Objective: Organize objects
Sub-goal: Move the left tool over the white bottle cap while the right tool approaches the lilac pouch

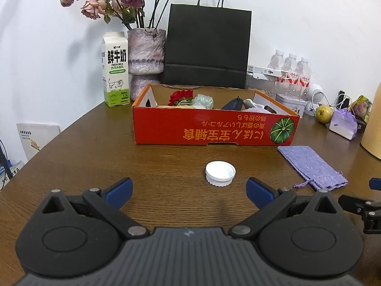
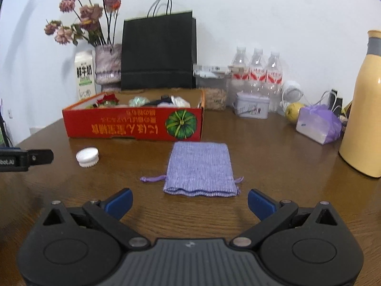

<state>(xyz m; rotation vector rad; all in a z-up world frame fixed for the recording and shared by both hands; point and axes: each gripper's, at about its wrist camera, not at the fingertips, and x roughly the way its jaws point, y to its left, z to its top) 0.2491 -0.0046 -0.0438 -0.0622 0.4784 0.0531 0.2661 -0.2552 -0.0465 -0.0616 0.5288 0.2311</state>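
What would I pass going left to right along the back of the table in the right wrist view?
Milk carton → vase → black paper bag → water bottles → pear → yellow jug.

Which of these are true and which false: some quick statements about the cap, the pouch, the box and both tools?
1. The white cap lies on the table in front of the red box. True.
2. The purple pouch is inside the red box. False: it lies flat on the table, in front of the box.
3. The left tool is shut on the cap. False: it is open and holds nothing.
4. The right tool is open, with the pouch just ahead of it. True.
5. A black paper bag stands behind the box. True.
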